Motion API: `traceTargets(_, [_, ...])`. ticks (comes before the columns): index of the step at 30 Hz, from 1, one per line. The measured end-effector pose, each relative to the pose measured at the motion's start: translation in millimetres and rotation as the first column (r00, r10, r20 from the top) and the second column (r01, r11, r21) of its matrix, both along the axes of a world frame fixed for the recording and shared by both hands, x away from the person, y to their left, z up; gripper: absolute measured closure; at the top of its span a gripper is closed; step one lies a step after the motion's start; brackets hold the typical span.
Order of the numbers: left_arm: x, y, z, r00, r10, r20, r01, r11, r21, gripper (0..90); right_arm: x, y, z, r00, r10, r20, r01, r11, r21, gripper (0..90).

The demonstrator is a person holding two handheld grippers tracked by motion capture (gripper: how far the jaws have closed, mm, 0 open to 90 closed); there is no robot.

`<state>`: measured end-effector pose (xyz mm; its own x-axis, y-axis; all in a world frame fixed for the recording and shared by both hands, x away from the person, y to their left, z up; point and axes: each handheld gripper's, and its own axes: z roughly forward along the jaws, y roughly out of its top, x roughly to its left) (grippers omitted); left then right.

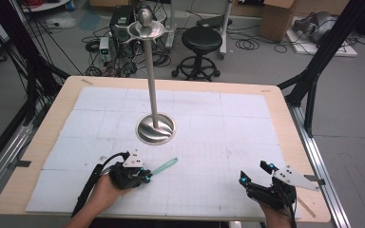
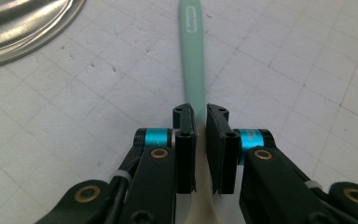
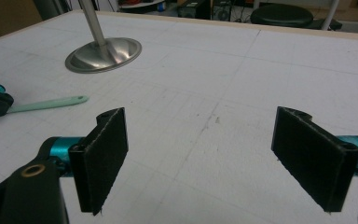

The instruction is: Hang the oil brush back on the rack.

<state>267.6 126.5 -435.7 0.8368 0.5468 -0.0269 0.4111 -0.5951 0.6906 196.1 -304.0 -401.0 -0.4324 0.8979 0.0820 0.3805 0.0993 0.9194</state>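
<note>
The only lettering I can find is a short line of white print running along the far end of the mint-green handle (image 2: pixel 192 56) clamped in my left gripper (image 2: pixel 201 122), seen in the left gripper view. It looks like a brand mark, perhaps a single word, but it is too small and blurred for me to make out any letter. On the white gridded mat (image 1: pixel 218 142) and the steel stand (image 1: pixel 153 85) I can read no text, number or sign.
</note>
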Motion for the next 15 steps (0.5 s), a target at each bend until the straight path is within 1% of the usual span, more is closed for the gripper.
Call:
traceTargets(2, [0.7,0.5,-0.1,1.0000,0.001,-0.007,-0.001,1.0000,-0.006,81.9,-0.2,-0.7,0.0,1.0000,-0.004,-0.008,0.004,0.9999,0.013,17.3])
traceTargets(4, [1.4,1.1,-0.1,0.9999,0.004,-0.013,-0.004,0.9999,-0.013,82.0,-0.7,-1.9,0.2,0.9999,-0.009,-0.008,0.009,0.9998,0.016,17.3])
traceTargets(7, [3.9,3.5,0.4,0.9994,0.005,-0.035,-0.006,0.9995,-0.030,82.0,-0.9,-3.3,0.2,0.9999,-0.012,-0.011,0.013,0.9995,0.028,17.4])
traceTargets(8, [4.1,4.2,0.8,0.9992,0.008,-0.038,-0.010,0.9991,-0.041,82.0,-1.1,-3.3,0.2,0.9998,-0.014,-0.017,0.015,0.9994,0.033,17.4])
traceTargets(10, [3.9,5.8,3.1,0.9993,0.010,-0.035,-0.012,0.9978,-0.066,82.1,-0.7,-3.3,-0.3,0.9998,-0.011,-0.015,0.011,0.9994,0.033,17.4])
traceTargets(12, [3.6,8.2,6.4,0.9992,0.012,-0.039,-0.016,0.9948,-0.100,82.1,-0.2,-2.6,-0.7,0.9999,-0.007,-0.014,0.007,0.9996,0.028,17.4])
traceTargets(15, [2.6,12.3,11.9,0.9996,0.024,-0.017,-0.026,0.9886,-0.148,82.1,0.3,-1.0,-1.0,0.9999,-0.001,-0.017,0.001,0.9996,0.030,17.4])
